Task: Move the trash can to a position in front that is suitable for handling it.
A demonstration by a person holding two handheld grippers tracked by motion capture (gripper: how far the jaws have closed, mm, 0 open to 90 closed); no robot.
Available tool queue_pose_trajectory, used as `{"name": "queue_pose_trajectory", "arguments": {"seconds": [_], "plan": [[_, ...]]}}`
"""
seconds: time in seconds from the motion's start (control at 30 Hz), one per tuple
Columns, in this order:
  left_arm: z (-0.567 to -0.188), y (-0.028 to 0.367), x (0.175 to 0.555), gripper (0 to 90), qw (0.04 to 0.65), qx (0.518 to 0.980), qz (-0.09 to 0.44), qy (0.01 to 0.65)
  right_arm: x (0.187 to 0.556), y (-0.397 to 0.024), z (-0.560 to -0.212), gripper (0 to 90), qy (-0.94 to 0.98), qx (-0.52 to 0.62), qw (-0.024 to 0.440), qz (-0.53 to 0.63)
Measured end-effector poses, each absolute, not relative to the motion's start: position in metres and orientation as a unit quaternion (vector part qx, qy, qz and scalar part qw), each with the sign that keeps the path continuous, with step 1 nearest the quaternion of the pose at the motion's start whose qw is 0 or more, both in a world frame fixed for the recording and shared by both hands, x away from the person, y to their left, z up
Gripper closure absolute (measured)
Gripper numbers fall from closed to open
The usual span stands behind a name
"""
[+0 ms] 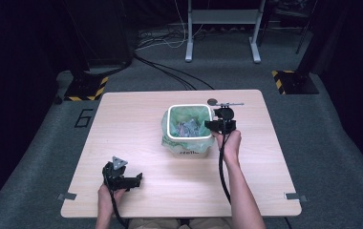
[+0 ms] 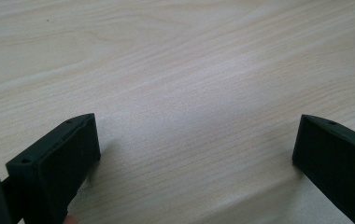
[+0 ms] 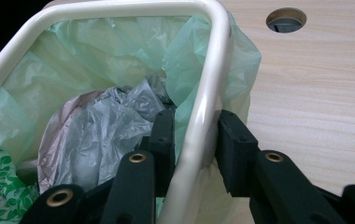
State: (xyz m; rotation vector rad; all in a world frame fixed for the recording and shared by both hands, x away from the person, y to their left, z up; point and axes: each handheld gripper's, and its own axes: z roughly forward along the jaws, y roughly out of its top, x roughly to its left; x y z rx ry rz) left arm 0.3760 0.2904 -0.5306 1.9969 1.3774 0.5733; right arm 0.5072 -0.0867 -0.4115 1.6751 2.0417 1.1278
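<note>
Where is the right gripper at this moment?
In the high view the right gripper is at the right rim of the white bin, mid-table; in its own view its jaws straddle the rim beside the green liner.

A: Where does the bin (image 1: 189, 128) stand?
B: Mid-desk (image 1: 136, 119), slightly toward the far edge; a bag (image 3: 40, 79) lines it, crumpled wrap (image 3: 101, 126) lies inside.
A: And the claws?
B: Right claw (image 3: 195, 140) straddles the bin's right rim; left claw (image 1: 133, 181) sits near the front left; a hole (image 1: 212, 101) lies behind the bin.
</note>
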Motion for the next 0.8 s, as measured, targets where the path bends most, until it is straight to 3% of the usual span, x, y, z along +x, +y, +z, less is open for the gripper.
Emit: {"name": "queue_pose_trajectory", "arguments": {"seconds": [0.8], "plan": [[-0.5306,0.2903,0.3759,0.4,0.319,0.759,0.218,0.524,0.5131,-0.0778,-0.4120,69.0,0.697,0.585,0.133,0.393]]}}
